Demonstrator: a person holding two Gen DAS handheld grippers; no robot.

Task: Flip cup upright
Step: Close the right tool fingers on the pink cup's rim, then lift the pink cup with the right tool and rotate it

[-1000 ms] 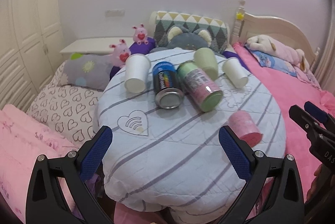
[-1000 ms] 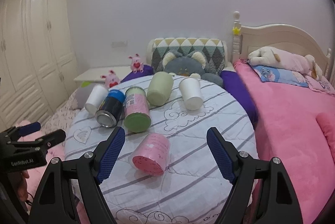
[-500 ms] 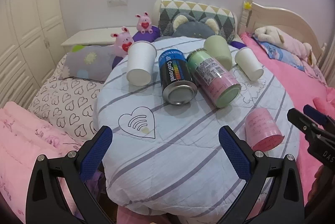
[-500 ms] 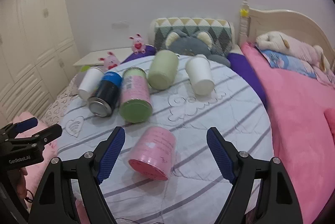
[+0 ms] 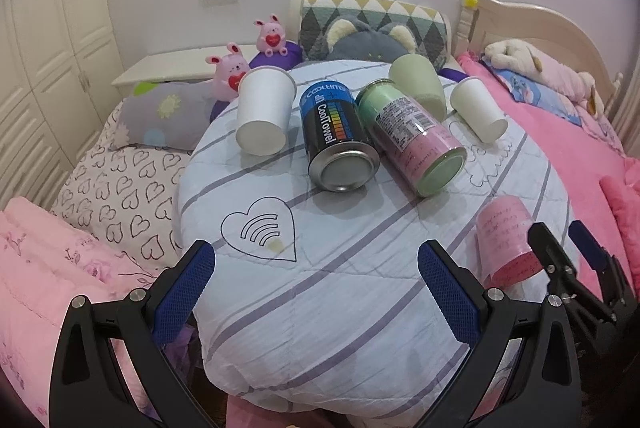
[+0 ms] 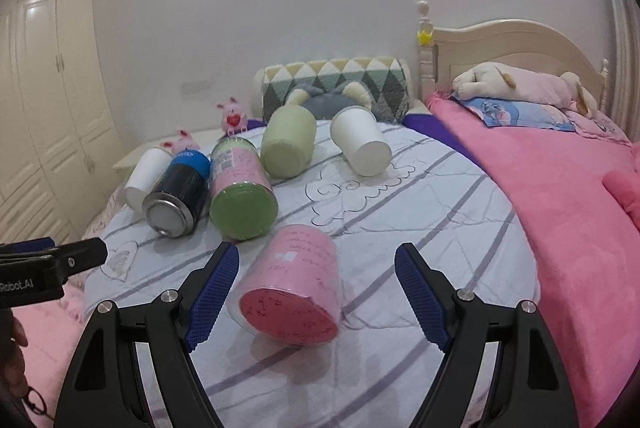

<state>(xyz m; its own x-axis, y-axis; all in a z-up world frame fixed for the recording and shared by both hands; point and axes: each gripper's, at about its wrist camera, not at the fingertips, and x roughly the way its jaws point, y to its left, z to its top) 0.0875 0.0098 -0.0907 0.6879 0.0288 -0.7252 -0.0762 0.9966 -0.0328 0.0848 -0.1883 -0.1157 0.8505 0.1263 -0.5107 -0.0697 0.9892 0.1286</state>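
A pink cup [image 6: 294,286] lies on its side on the round striped cushion [image 6: 440,212], base toward me. My right gripper [image 6: 316,292] is open with its fingers on either side of the cup, not touching it. The pink cup also shows in the left wrist view [image 5: 506,242], at the right, with the right gripper [image 5: 568,248] beside it. My left gripper [image 5: 316,284] is open and empty over the cushion's near edge. Two white paper cups [image 5: 264,116] [image 5: 478,114] and a green cup [image 5: 418,86] also lie on their sides.
A blue-black can [image 5: 338,144] and a green-pink can [image 5: 412,140] lie between the cups. A pink bed [image 6: 560,188] is at the right. Pillows and plush toys [image 5: 230,74] sit at the left and behind. White wardrobes [image 6: 48,108] stand at the left.
Both grippers have moved forward and lower toward the cushion. The right gripper's fingers now flank the pink cup. Nothing on the cushion has moved.
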